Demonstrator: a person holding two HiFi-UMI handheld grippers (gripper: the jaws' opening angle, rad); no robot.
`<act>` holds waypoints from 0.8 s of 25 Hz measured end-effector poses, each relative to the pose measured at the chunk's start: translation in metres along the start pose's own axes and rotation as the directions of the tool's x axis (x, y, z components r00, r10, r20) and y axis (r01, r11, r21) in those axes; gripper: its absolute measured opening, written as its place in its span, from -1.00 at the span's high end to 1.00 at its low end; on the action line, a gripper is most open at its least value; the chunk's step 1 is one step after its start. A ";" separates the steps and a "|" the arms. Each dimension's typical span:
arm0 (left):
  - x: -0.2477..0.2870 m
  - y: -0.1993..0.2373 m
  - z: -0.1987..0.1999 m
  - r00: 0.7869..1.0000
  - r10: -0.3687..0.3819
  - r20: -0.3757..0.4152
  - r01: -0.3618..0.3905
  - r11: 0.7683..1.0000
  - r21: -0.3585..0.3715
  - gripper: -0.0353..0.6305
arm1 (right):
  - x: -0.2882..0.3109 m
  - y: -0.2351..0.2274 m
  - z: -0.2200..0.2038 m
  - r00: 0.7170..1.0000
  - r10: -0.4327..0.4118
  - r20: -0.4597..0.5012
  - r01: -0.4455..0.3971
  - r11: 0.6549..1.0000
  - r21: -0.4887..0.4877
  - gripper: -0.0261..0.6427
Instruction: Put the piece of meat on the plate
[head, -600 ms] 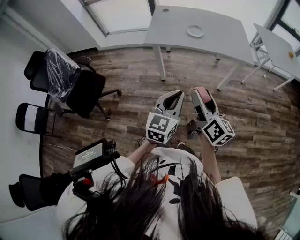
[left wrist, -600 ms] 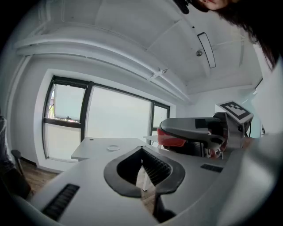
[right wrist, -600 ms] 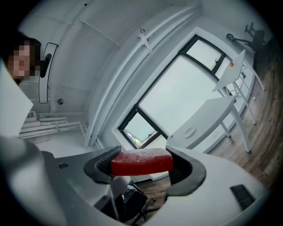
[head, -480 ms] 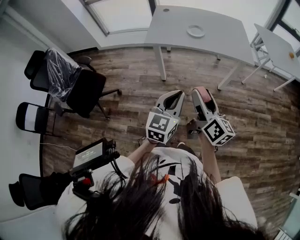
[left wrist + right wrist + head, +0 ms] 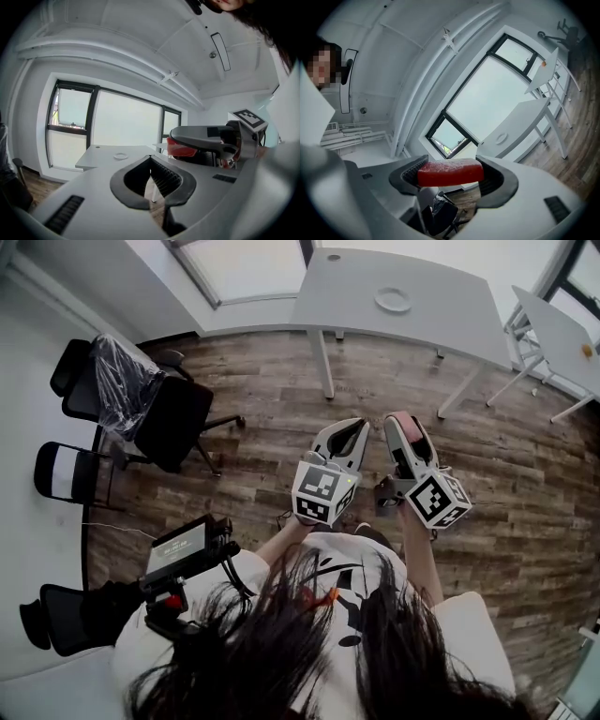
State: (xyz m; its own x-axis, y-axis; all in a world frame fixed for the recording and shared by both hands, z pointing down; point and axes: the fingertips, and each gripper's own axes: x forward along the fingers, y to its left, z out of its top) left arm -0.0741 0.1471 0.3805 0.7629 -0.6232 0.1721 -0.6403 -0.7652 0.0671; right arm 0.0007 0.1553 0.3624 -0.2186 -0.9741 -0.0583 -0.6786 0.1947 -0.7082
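The person stands on a floor [image 5: 525,474] of brown, grainy wood planks, a pale plastic gripper in each hand, both held out roughly level at chest height and side by side.

The right gripper [image 5: 450,169] is clamped on the piece of meat [image 5: 450,172]. It is a red, slab-shaped block with rounded corners and a faintly pebbled, glossy face. Its two ends are pressed against the ribbed black pads, and the jaws stand wide to take its length. From above, the meat shows as a pinkish strip between the tips. It hangs in the air over the floor, well apart from the table [image 5: 347,292].

The left gripper [image 5: 151,159] has its jaws together. The ridged black pads meet at the tips and leave only a teardrop gap behind them, with nothing in it. Each gripper carries a cube of black-and-white square markers at its rear.

The plate [image 5: 393,300] is small, round and white, with a raised rim. It sits alone at about the middle of the tabletop, which is a smooth grey-white slab with angled edges on thin white legs, set under a wide window.

A black office chair [image 5: 173,423] stands near the left wall, with crinkled clear plastic draped over the one behind it. A second white table [image 5: 553,329] at the right carries a small orange thing near its far corner; I cannot tell what it is.
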 end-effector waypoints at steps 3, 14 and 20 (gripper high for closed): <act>0.000 -0.001 0.000 1.000 -0.002 0.004 0.002 1.000 -0.006 0.88 | -0.001 0.000 -0.001 1.000 -0.001 -0.005 0.001 1.000 0.000 -0.06; 0.039 -0.023 -0.004 1.000 0.027 0.005 -0.027 0.999 -0.023 0.88 | -0.007 -0.042 0.022 0.999 0.002 -0.039 -0.002 1.000 0.013 -0.06; 0.044 -0.032 -0.012 0.999 0.055 0.001 -0.055 0.998 -0.037 0.88 | -0.013 -0.055 0.023 0.998 0.013 -0.066 -0.012 1.000 0.018 -0.06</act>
State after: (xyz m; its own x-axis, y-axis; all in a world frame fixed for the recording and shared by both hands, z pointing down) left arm -0.0210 0.1460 0.3981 0.7267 -0.6643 0.1749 -0.6839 -0.7235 0.0938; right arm 0.0573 0.1545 0.3859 -0.2735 -0.9616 -0.0214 -0.6629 0.2045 -0.7202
